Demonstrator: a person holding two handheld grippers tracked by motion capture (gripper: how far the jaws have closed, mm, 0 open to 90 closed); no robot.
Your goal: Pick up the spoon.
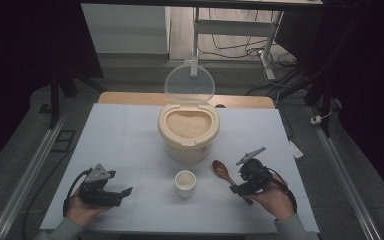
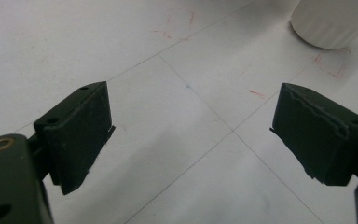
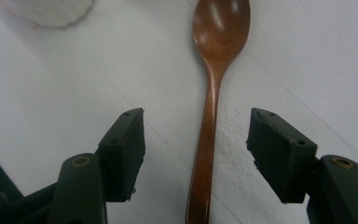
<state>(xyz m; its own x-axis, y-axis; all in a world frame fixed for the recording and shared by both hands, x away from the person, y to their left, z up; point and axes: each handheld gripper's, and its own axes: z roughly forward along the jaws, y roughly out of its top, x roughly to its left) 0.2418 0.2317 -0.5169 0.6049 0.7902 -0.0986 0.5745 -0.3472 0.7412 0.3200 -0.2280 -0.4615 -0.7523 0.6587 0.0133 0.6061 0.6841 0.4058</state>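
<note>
In the right gripper view, the brown wooden spoon (image 3: 209,116) is cut off at the bottom edge, so its handle end is not seen. The ribbed white cup (image 2: 328,23) is cut off by the top edge in the left gripper view. In the high view, the right tool (image 1: 247,182) hides the spoon's handle.

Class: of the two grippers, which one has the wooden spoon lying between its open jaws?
The right gripper: the spoon handle runs between its jaws. The left gripper has bare table.

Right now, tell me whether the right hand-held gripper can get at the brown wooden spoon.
Probably yes. The right hand-held gripper is open, its jaws either side of the brown wooden spoon handle, with nothing between them on the white table.
</note>
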